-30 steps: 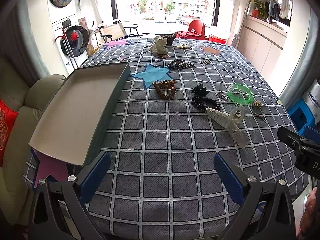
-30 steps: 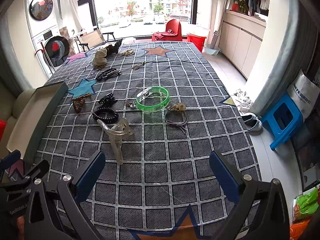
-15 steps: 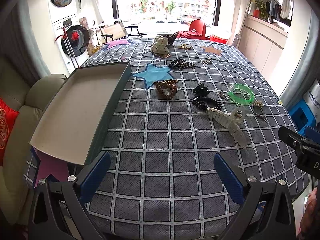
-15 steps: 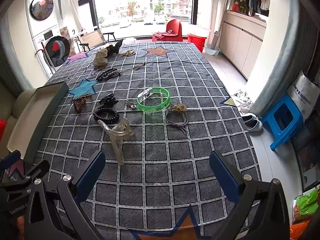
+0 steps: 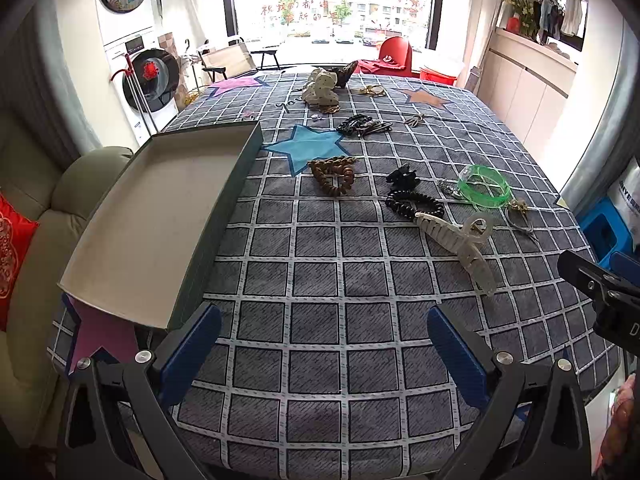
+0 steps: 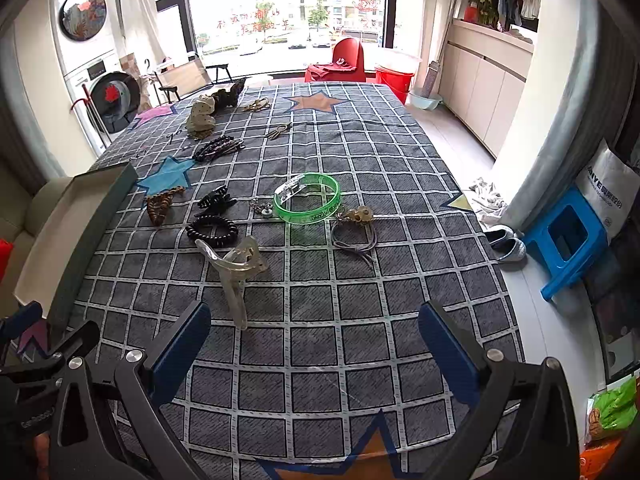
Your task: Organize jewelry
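An empty open box [image 5: 160, 216] lies at the table's left edge; it also shows in the right wrist view [image 6: 68, 224]. Jewelry and hair pieces lie across the checked cloth: a clear claw clip [image 5: 460, 240] [image 6: 236, 264], a black bead bracelet [image 5: 412, 204] [image 6: 212, 232], a green bangle [image 5: 484, 192] [image 6: 308, 200], a brown bead bracelet [image 5: 334, 176] [image 6: 160, 204], a black clip [image 5: 402, 176] [image 6: 216, 200]. My left gripper [image 5: 320, 356] is open and empty above the near cloth. My right gripper [image 6: 316, 352] is open and empty, near the clear clip.
More pieces lie far back: a white scrunchie [image 5: 320, 88], a dark hair-clip bundle [image 5: 360, 124], a cord with a charm [image 6: 356, 228]. A sofa [image 5: 40, 208] stands left of the table. A blue stool [image 6: 568, 240] stands on the floor at right.
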The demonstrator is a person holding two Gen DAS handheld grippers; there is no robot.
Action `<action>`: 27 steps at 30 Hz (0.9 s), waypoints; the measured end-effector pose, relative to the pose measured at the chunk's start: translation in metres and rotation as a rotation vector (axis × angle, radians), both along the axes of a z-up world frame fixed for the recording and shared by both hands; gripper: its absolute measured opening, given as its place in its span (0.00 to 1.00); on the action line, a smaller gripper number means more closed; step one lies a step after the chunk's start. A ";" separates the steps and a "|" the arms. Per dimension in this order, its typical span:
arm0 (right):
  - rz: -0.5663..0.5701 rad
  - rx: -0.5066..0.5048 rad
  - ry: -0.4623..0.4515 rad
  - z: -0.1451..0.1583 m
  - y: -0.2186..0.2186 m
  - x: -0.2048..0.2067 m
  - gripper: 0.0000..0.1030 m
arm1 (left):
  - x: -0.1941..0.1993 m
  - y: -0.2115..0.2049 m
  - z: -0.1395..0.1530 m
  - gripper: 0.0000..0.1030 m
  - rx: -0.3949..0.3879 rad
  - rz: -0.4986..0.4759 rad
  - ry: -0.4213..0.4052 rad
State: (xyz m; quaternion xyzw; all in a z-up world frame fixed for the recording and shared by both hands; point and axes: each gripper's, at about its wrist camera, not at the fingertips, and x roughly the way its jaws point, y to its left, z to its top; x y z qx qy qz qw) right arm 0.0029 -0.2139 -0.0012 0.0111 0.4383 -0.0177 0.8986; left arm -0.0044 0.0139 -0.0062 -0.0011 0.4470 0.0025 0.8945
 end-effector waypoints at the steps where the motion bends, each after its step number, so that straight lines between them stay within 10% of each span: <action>1: 0.000 0.001 0.000 0.000 0.000 0.000 1.00 | 0.000 0.000 0.000 1.00 0.000 0.000 0.000; 27: 0.000 0.001 0.000 0.000 -0.001 0.000 1.00 | 0.001 -0.006 -0.002 1.00 0.009 -0.001 0.012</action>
